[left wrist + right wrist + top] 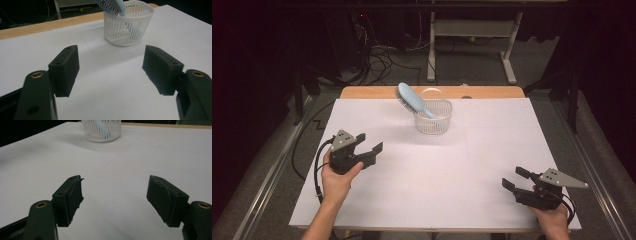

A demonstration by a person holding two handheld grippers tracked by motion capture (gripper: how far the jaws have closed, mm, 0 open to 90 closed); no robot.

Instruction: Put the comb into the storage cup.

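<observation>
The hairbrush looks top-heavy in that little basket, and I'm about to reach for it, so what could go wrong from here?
1. The hairbrush leans handle-down in the basket, its head overhanging the rim; pulling it sideways could tip the light basket.
2. The bristles may snag the slotted wall.
3. The left gripper and right gripper are both open and well away; a one-handed grab leaves the basket unsteadied.

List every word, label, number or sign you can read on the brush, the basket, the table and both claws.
None can be read: the blue hairbrush, the white basket, the white table sheet, the left claw and the right claw bear no visible print.
</observation>
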